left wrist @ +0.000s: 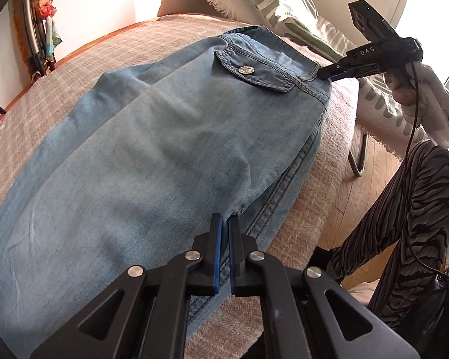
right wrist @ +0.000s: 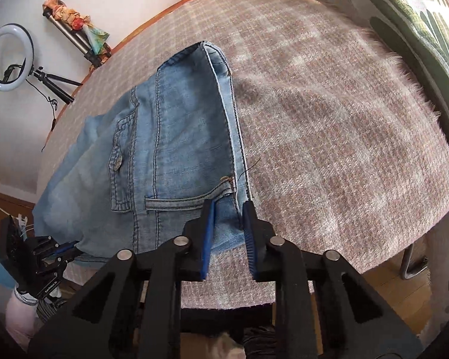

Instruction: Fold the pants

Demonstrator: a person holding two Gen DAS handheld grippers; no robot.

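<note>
Pants are lying folded lengthwise on the pink checked blanket, pocket flap up, waistband toward the far-right end; the near long edge is running along the blanket's front side.

Left gripper is sitting clenched on the near seam edge, partway down the leg; looks like it's pinching denim there to pin or lift that side.

Right gripper is straddling the waistband corner by the belt loop, jaws standing apart, cloth between the pads but not pressed; a gloved hand is holding it. My read: two grips on one long edge, setting up for the next fold across.

The blanket is covering a raised surface with an orange wooden rim; a green-patterned cushion is lying behind; the ring light is standing on a tripod by the white wall; the wooden floor is showing below.
</note>
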